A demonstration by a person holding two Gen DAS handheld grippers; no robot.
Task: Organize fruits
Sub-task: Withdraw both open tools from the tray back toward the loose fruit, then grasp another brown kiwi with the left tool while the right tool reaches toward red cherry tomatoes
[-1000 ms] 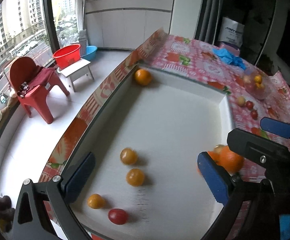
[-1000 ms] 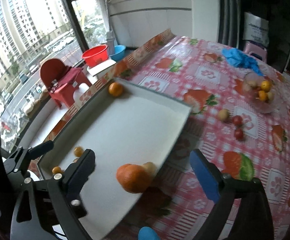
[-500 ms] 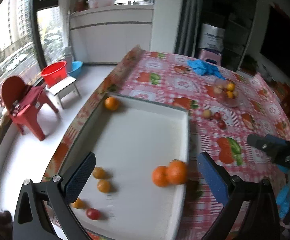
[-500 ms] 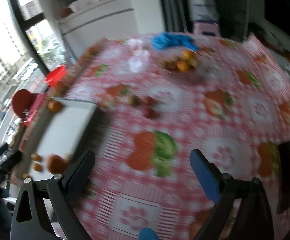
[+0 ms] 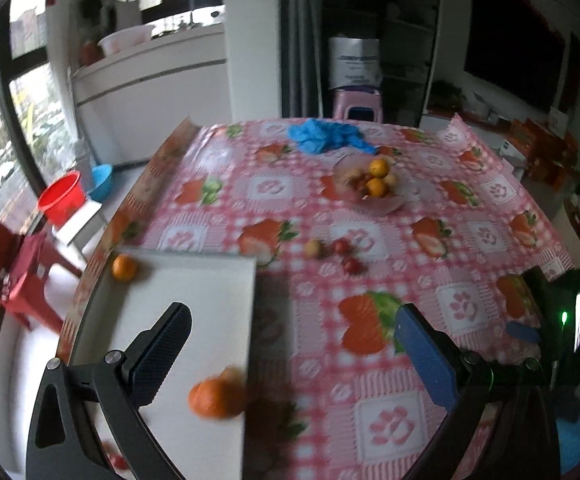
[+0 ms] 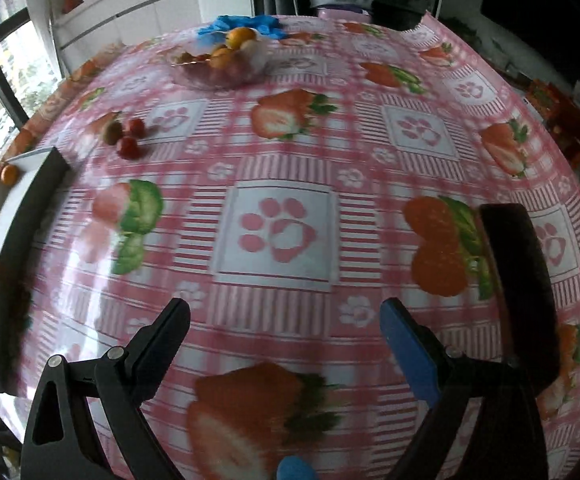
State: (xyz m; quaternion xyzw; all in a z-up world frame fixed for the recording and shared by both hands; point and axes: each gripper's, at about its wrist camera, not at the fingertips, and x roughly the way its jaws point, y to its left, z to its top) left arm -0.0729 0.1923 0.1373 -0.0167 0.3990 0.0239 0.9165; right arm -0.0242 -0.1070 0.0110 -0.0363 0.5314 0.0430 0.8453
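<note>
A white tray (image 5: 194,304) lies at the table's left edge with an orange (image 5: 124,267) in its far corner and another orange (image 5: 216,396) by its near right wall. My left gripper (image 5: 290,344) is open and empty above the tray's right wall. A clear bowl (image 5: 370,188) of mixed fruit stands far back. Three small loose fruits (image 5: 334,252) lie on the cloth. My right gripper (image 6: 286,332) is open and empty over bare cloth; the bowl (image 6: 220,66), the loose fruits (image 6: 124,138) and the tray (image 6: 22,216) show in its view.
A strawberry-pattern tablecloth (image 6: 286,232) covers the table. Blue gloves (image 5: 326,138) lie behind the bowl. A dark flat object (image 6: 518,280) lies at my right gripper's right side. A red chair (image 5: 6,268) and basins (image 5: 62,196) stand on the floor to the left.
Both grippers pulled back and turned right, away from the tray. The orange the right gripper was over now lies in the tray by its right wall.
</note>
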